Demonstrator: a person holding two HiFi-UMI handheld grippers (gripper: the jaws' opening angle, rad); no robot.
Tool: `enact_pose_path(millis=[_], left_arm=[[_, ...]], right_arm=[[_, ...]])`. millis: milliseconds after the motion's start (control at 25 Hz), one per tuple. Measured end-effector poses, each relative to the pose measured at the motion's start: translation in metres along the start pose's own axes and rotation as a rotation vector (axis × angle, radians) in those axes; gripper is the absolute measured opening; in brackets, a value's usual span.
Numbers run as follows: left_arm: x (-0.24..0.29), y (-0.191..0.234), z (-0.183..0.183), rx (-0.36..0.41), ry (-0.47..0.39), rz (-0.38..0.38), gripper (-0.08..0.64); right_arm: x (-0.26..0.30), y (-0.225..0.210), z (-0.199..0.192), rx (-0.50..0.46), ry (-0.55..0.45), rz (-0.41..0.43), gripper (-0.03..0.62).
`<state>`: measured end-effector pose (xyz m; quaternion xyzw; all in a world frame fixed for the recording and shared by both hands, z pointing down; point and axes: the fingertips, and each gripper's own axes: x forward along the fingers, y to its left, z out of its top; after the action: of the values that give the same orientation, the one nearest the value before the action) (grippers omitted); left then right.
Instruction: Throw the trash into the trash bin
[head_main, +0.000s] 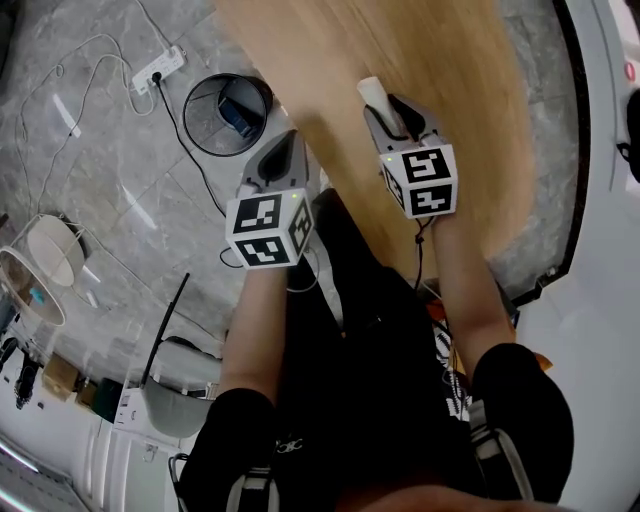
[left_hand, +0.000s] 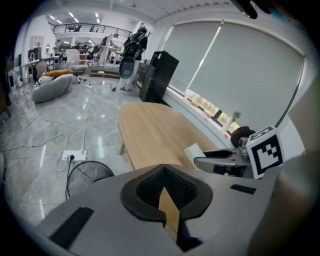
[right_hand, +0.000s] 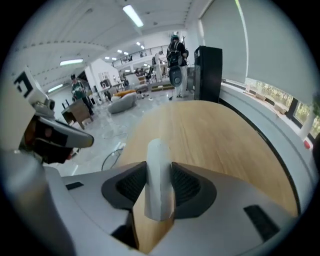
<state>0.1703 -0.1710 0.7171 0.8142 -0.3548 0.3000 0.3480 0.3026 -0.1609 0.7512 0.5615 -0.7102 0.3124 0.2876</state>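
A white, tube-like piece of trash (head_main: 371, 92) (right_hand: 159, 175) stands upright between the pads of my right gripper (head_main: 385, 102) (right_hand: 159, 187), which is shut on it just above the wooden table (head_main: 440, 70). The left gripper view also shows this trash (left_hand: 194, 151) in the right gripper. My left gripper (head_main: 285, 142) (left_hand: 167, 202) hangs at the table's left edge, shut and empty, with only a thin slit between its jaws. The round black trash bin (head_main: 228, 113) (left_hand: 90, 172) stands on the floor left of the table, beyond the left gripper, with something blue inside.
A white power strip (head_main: 158, 68) with trailing cables lies on the grey marble floor beyond the bin. White round objects (head_main: 50, 255) stand at the far left. A white sill (head_main: 600, 110) curves round the table's right side. The person's dark-clad legs fill the bottom.
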Motion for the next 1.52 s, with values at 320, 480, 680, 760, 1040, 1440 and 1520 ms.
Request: enact_pose_path(millis=[320,480,680,760,1040,1440,1520], left_arm=[[-0.027,0.045,-0.006,-0.041,-0.037,0.044,0.006],[-0.047,0.081,-0.017,-0.092,-0.054,0.08,0.006],[-0.072,0.134,-0.044,-0.151,-0.06,0.114,0.006],[-0.08,0.157,-0.063,-0.183,-0.054,0.129,0.006],[-0.113,0.236,-0.117,-0.309,-0.044,0.194,0.006],[-0.136,0.301,-0.162,-0.396,-0.028,0.237,0.006],[-0.137,0.309,-0.163,-0.401,-0.031,0.238,0.006]], right_arm=[[-0.002,0.087,0.043,0.026,-0.15,0.105,0.141],[0.012,0.136,0.044,0.015,-0.125,0.163,0.141],[0.047,0.188,0.039,0.052,-0.079,0.19,0.141],[0.071,0.21,0.029,0.105,-0.039,0.218,0.141],[0.169,0.266,-0.001,0.128,0.085,0.236,0.143],[0.296,0.299,-0.049,-0.236,0.256,0.112,0.143],[0.31,0.297,-0.06,-0.245,0.306,0.094,0.143]])
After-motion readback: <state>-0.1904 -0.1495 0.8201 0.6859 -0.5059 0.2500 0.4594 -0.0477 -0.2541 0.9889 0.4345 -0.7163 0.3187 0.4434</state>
